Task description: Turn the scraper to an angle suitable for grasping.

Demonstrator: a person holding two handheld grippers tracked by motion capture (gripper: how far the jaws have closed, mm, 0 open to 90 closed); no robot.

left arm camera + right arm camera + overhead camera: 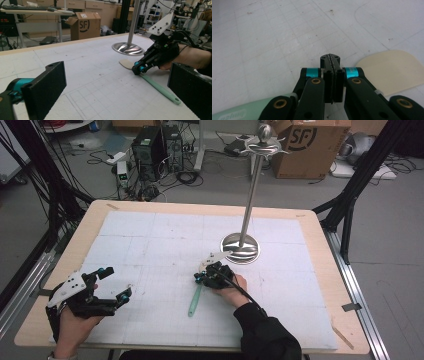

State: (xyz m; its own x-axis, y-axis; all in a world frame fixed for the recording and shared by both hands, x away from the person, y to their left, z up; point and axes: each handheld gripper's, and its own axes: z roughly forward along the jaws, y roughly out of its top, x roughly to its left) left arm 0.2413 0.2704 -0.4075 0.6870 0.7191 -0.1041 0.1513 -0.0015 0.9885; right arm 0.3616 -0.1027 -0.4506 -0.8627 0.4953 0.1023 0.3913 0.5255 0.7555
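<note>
Left tool point(114, 285) released near table edge point(60, 265), right tool point(205, 276) clenched over spatula point(195, 301), stand point(241, 247) close behind

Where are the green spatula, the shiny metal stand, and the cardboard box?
spatula point(160, 89), left gripper view, on its green handle.
metal stand point(240, 248), high view, on its round base.
cardboard box point(311, 147), high view, on its printed front.
</note>
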